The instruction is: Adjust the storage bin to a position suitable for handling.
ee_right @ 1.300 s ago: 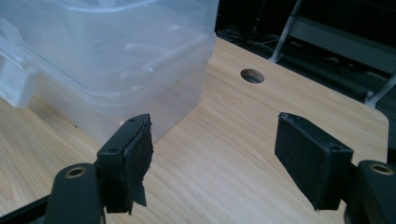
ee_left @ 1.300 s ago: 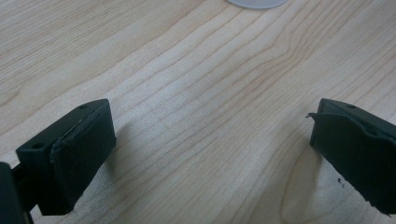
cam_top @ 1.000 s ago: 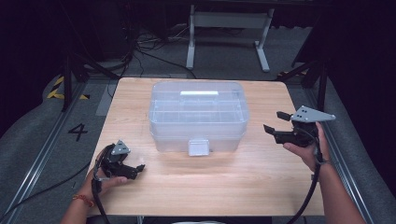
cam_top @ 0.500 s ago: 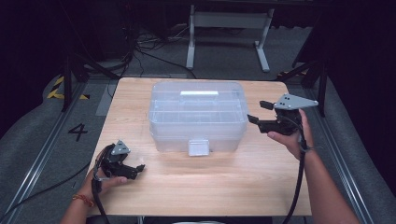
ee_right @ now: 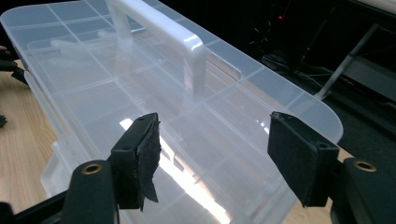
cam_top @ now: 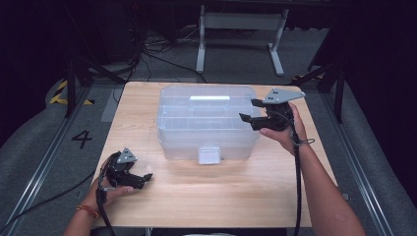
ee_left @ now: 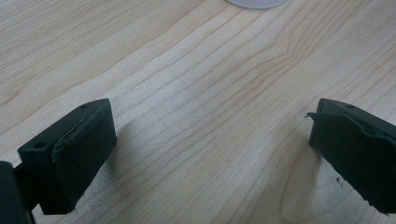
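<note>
box handle (ee_right: 161, 29) before right gripper (ee_right: 212, 156)

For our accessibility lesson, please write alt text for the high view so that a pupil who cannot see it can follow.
A clear plastic box with a closed lid sits mid-table. The person's right gripper, jaws open, hovers at its right end; the left gripper rests open near the front-left corner.
</note>
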Action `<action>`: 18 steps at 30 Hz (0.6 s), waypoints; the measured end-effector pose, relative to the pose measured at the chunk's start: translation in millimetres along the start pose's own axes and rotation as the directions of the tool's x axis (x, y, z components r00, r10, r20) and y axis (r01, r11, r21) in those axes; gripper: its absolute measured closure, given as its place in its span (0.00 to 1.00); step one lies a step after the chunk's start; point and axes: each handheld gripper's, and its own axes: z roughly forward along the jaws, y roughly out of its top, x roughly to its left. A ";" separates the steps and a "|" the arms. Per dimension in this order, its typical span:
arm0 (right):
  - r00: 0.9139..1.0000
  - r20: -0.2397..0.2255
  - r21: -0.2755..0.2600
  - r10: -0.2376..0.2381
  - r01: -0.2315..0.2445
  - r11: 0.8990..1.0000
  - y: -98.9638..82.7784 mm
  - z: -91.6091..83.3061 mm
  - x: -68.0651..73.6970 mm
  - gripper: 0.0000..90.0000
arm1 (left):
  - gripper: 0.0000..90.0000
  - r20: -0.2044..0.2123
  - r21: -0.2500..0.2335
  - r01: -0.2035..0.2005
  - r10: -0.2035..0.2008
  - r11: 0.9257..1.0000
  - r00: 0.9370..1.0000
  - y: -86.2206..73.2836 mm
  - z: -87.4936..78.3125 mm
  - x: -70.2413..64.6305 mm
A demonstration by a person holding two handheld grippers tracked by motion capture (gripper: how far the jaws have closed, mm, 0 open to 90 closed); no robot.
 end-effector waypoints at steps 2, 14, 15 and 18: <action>1.000 0.001 0.003 -0.006 0.006 1.000 2.3 2.5 -0.1 0.39 | 0.01 0.001 0.001 0.002 -0.002 1.000 1.000 -0.1 -0.1 -0.2; 0.999 -0.025 0.045 -0.036 0.037 0.998 22.5 29.9 3.3 0.53 | 0.01 0.001 0.001 0.002 -0.002 1.000 1.000 -0.1 -0.1 -0.2; 0.999 -0.028 0.050 -0.035 0.037 0.998 23.9 31.4 3.9 0.54 | 0.01 0.001 0.002 0.002 -0.002 1.000 1.000 -0.1 -0.1 -0.2; 0.998 -0.046 0.050 -0.042 0.044 0.998 28.5 35.4 6.0 0.56 | 0.01 0.001 0.001 0.002 -0.002 1.000 1.000 -0.1 0.0 -0.2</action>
